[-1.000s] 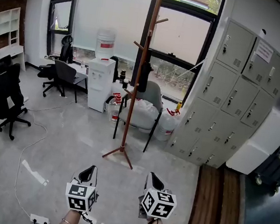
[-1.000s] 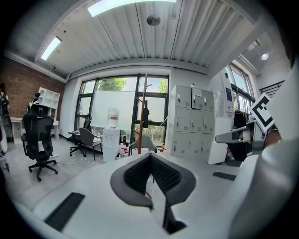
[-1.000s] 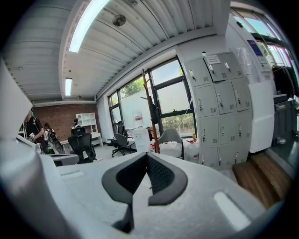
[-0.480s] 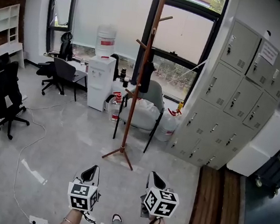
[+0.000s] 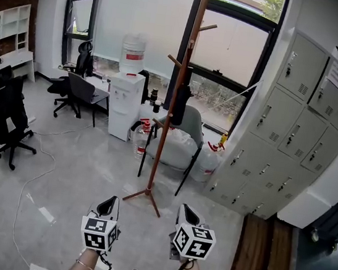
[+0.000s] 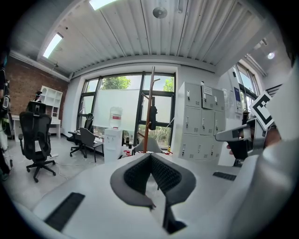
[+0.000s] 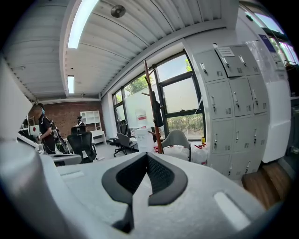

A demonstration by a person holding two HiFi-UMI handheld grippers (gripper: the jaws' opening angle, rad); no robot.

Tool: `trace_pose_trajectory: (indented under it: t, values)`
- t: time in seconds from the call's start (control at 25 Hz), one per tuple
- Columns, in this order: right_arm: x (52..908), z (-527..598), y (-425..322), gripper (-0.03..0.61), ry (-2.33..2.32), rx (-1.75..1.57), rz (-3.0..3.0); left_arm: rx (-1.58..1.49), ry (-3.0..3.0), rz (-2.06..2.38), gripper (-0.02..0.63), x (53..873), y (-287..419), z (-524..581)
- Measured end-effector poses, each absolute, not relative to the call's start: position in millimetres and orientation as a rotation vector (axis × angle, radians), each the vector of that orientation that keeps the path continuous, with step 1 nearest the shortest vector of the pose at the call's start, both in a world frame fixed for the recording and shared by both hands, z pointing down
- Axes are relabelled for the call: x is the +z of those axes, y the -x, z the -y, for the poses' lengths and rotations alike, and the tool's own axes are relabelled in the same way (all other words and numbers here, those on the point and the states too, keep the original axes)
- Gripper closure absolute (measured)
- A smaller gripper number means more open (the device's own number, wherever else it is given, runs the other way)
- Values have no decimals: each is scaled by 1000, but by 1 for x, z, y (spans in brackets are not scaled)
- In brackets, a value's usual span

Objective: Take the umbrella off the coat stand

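Umbrella hangs on the coat stand, middle of the frame
Left tongs and right tongs are both clenched on nothing, well apart from it. It looks light and floppy, so its stiff top seems the best hold.
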State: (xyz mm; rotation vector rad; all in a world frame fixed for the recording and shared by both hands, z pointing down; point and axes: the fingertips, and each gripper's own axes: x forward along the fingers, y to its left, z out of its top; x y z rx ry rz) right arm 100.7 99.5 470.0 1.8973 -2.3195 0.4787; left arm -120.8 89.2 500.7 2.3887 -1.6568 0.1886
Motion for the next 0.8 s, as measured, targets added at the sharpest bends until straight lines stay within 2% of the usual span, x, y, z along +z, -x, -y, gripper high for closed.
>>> trace_pose_trajectory:
  t: [0.52,0.8]
  values:
    - [468,3,-149,574,-1870,466,2343,195,-2392,1688,610,492,73,6]
    - [465,44,-163,574,-1853,472,2364,208,-2360,1730,609,491,69,39]
